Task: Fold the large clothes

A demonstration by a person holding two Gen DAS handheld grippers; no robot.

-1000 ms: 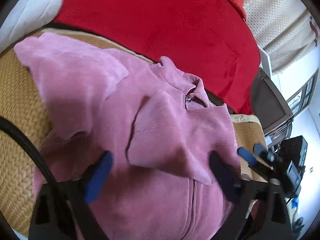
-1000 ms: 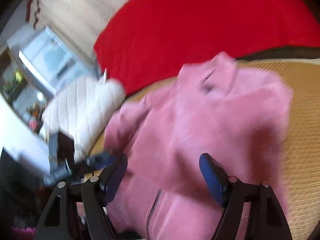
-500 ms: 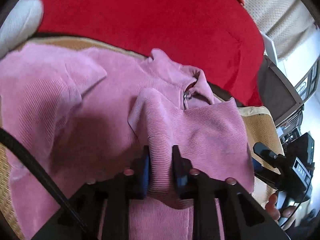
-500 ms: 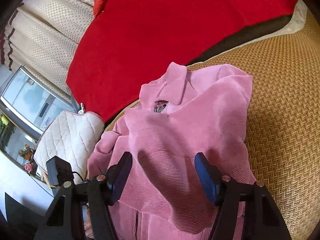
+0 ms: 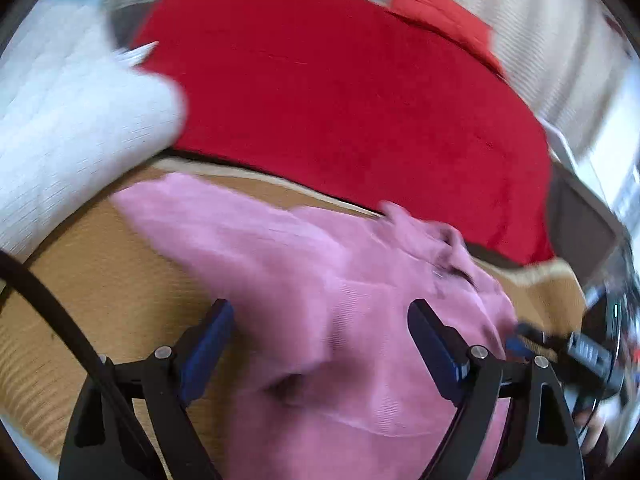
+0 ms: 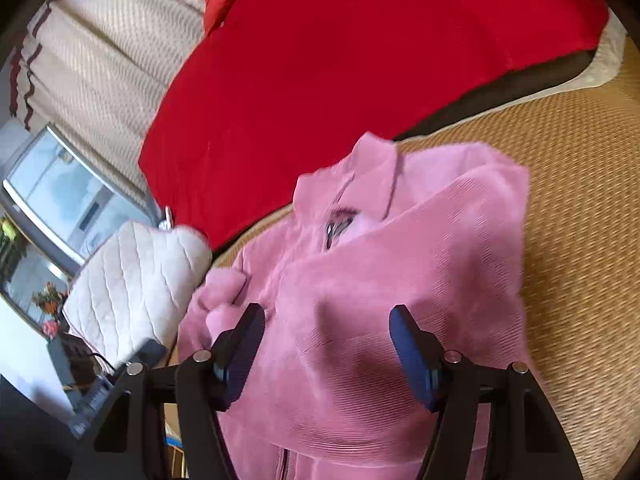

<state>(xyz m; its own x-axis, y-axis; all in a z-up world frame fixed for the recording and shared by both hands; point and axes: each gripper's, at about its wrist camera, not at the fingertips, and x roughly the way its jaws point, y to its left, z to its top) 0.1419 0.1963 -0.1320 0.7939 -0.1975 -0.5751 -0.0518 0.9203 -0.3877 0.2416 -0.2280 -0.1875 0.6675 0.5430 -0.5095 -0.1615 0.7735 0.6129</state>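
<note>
A pink corduroy zip jacket lies on a woven straw mat, collar toward the red blanket. Both sleeves are folded over its front. My left gripper is open and empty above the jacket's left part; this view is blurred. In the right wrist view the jacket fills the middle, with its collar and zip pull showing. My right gripper is open and empty just above the folded sleeve on the chest.
A red blanket lies behind the mat. A white quilted cushion sits at the jacket's left side, and also shows in the left wrist view. The other gripper is at the right edge. Curtains hang behind.
My left gripper was shut on a fold of the jacket's sleeve half a second ago; now it has let go, opened and drawn back. My right gripper stayed open and hardly moved.
</note>
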